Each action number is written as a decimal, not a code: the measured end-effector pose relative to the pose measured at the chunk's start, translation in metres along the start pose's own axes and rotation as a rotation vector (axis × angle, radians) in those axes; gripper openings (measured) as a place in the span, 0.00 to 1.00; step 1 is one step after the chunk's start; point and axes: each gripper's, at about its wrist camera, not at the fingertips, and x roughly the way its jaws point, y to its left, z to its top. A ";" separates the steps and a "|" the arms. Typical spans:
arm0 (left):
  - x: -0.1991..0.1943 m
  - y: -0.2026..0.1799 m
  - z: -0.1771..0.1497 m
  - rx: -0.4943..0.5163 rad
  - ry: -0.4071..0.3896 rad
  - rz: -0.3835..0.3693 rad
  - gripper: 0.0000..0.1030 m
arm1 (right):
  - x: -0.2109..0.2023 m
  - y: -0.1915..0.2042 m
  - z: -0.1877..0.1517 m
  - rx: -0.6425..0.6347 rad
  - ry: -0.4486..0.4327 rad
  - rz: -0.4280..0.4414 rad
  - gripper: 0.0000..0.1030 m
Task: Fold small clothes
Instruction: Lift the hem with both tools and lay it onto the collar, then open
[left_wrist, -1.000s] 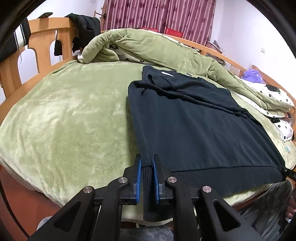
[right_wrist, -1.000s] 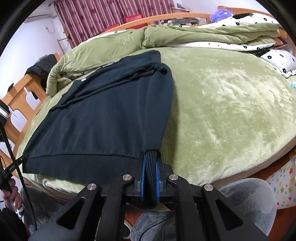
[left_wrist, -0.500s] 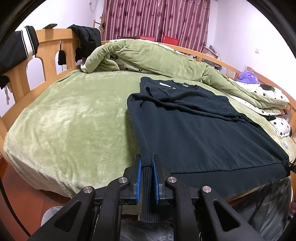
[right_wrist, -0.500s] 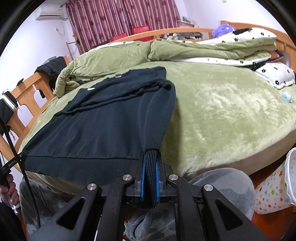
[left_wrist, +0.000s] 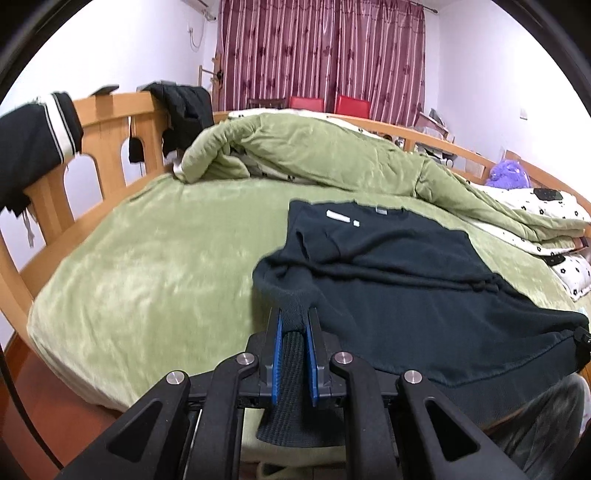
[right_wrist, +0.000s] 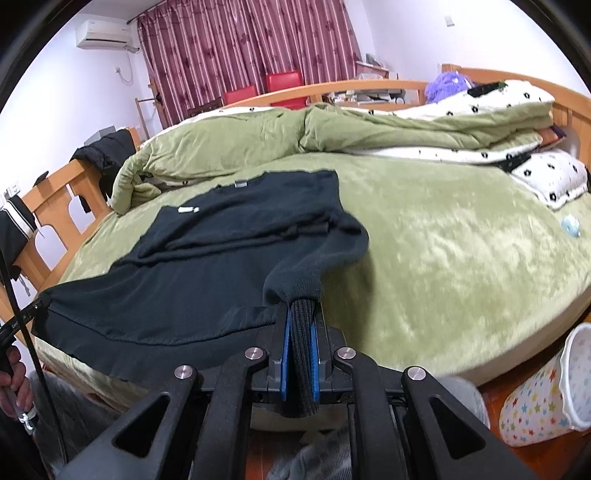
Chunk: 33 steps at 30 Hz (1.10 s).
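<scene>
A bedroom with maroon striped curtains at the top of both frames held a wooden-framed bed covered by a green plush blanket, and on that blanket, at the centre of each view, lay the dark sweater, front part flat with small white labels near its collar at the far end. Its ribbed hem, at the near edge of the bed, was raised at both corners. In the left wrist view the left hand-held gripper at bottom centre was clenched on one ribbed corner, the cloth bunched between the blue pads and drawn up into a ridge running toward the sweater's left side. In the right wrist view the right hand-held gripper at bottom centre was likewise clamped on the other ribbed corner, with the fabric rising in a rounded fold just above it. Beyond the sweater a rumpled green quilt stretched across the upper middle, with a white dotted pillow at right. A dark jacket hung on the headboard at upper left, and a star-patterned bin stood on the floor at lower right of the right wrist view.
</scene>
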 end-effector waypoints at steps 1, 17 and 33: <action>0.001 -0.002 0.007 -0.001 -0.008 0.005 0.11 | 0.001 0.002 0.006 0.002 -0.008 -0.001 0.09; 0.077 -0.017 0.116 -0.037 -0.063 0.044 0.11 | 0.080 0.007 0.138 0.107 -0.062 0.001 0.09; 0.216 -0.050 0.186 -0.017 -0.053 0.041 0.11 | 0.206 0.002 0.239 0.159 -0.062 0.004 0.09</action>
